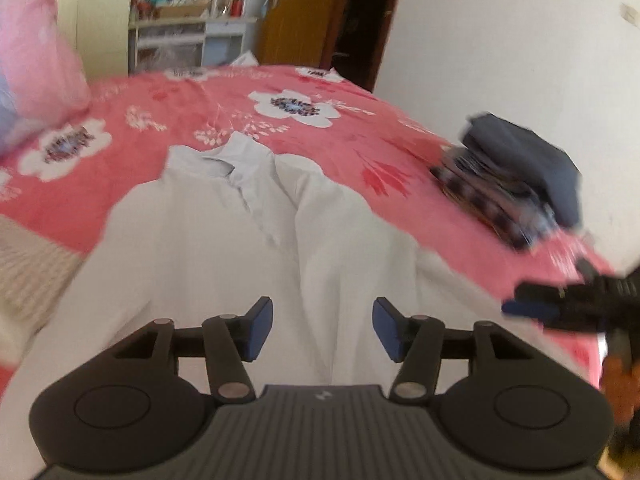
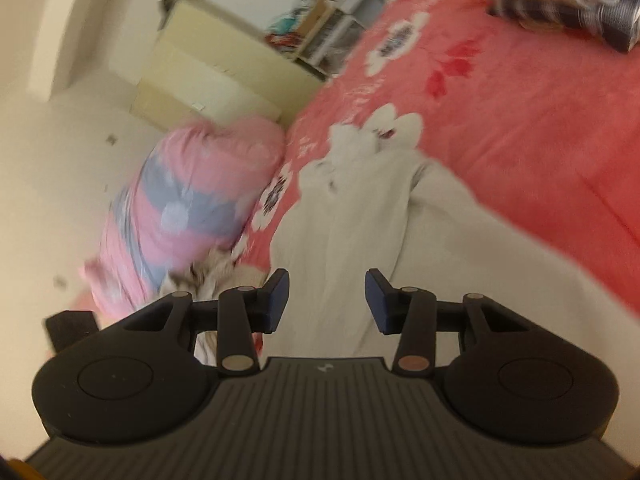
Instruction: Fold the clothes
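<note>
While the pink pillow (image 1: pixel 36 52) sits at the far left of the bed (image 1: pixel 168 96), the white shirt (image 1: pixel 224 240) lies spread on the red flowered cover, collar away from the person, front placket rumpled. The left gripper (image 1: pixel 322 330) hovers over the shirt's lower part with jaws parted and nothing between them. Further right, a stack of folded dark clothes (image 1: pixel 516 176) rests near the bed's edge, and the right gripper (image 2: pixel 326 300) hangs over the shirt's side, jaws likewise released. Judging from the blur, both tools are moving fast; a hasty pinch could catch only one layer or drag the wrinkles into a crooked fold.
</note>
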`<state>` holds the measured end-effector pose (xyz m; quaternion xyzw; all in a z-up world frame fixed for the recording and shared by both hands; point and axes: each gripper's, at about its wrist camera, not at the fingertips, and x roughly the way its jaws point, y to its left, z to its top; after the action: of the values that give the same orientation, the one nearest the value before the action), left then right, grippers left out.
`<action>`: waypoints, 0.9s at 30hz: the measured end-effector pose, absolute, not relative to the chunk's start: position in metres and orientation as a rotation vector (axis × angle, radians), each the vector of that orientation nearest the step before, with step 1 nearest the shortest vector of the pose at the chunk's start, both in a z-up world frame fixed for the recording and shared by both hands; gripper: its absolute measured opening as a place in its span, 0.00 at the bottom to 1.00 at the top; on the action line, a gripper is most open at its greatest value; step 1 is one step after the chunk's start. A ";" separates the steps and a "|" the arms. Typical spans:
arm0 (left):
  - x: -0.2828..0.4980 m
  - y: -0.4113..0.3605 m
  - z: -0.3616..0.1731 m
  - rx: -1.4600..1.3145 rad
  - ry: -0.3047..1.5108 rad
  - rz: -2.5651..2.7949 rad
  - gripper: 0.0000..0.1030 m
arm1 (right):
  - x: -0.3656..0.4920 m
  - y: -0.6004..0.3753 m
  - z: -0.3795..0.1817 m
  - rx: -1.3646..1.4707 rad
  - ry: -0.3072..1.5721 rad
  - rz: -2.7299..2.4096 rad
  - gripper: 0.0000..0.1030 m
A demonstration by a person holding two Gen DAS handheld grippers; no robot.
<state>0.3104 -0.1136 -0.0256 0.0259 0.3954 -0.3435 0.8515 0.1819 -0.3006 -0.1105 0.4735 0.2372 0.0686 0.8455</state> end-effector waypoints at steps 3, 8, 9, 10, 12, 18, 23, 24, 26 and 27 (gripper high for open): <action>0.364 -0.154 -0.044 0.027 0.895 -0.717 0.57 | 0.228 -0.325 -0.126 1.072 0.541 0.120 0.41; 0.423 -0.217 -0.067 0.094 0.943 -0.678 0.61 | 0.287 -0.345 -0.155 1.135 0.623 0.072 0.41; 0.435 -0.230 -0.072 0.107 0.953 -0.670 0.61 | 0.294 -0.346 -0.159 1.136 0.636 0.065 0.41; 0.447 -0.243 -0.076 0.120 0.962 -0.662 0.61 | 0.300 -0.347 -0.164 1.137 0.650 0.057 0.41; 0.464 -0.265 -0.084 0.149 0.977 -0.649 0.59 | 0.309 -0.351 -0.172 1.166 0.660 0.061 0.41; 0.481 -0.293 -0.096 0.190 1.012 -0.648 0.04 | 0.324 -0.356 -0.182 1.201 0.637 0.086 0.36; 0.497 -0.281 -0.081 -0.014 1.000 -0.691 0.02 | 0.321 -0.360 -0.188 1.217 0.562 0.109 0.04; 0.500 -0.281 -0.079 -0.041 0.990 -0.704 0.02 | 0.318 -0.363 -0.189 1.227 0.530 0.114 0.04; 0.507 -0.283 -0.077 -0.079 0.974 -0.716 0.02 | 0.315 -0.367 -0.191 1.242 0.486 0.113 0.03; 0.509 -0.287 -0.077 -0.086 0.966 -0.721 0.02 | 0.314 -0.370 -0.193 1.254 0.467 0.109 0.03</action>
<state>0.5093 -0.2865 -0.0774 -0.0402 0.4543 -0.3390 0.8228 0.3143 -0.3696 -0.1926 0.5810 0.2163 0.0505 0.7830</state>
